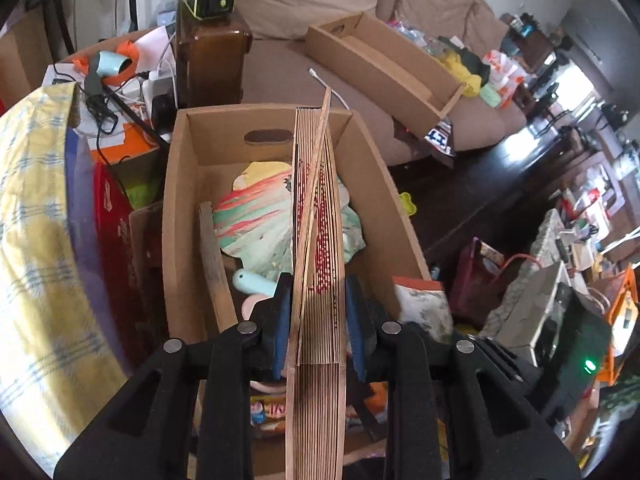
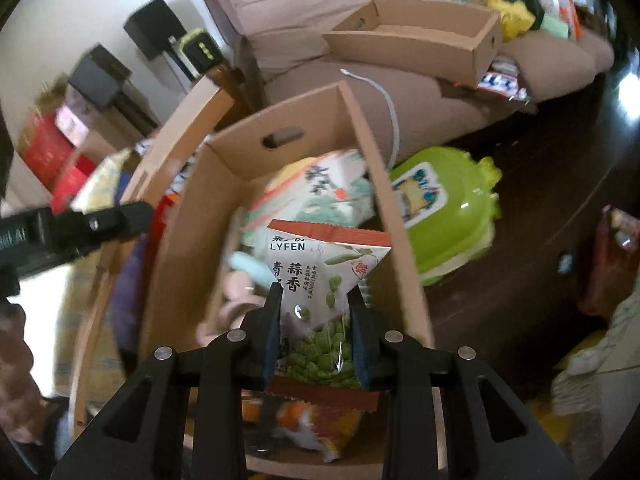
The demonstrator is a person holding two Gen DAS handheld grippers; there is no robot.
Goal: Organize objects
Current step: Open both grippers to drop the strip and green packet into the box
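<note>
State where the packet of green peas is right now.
In the right wrist view, the packet of green peas sits clamped in the right hand-held gripper, above the open cardboard box, near its right wall.

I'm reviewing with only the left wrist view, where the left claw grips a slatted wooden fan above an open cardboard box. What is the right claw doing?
Observer: The right claw is shut on a snack bag of green peas, labelled LYFEN.
Operator: Where is that bag relative to the box?
Observer: In the right wrist view it shows over the open inside of the cardboard box, close to the right wall.
Operator: Anything on the floor past that wall?
Observer: A lime-green plastic container with a blue-and-yellow label lies on the dark floor beside the box.
</note>
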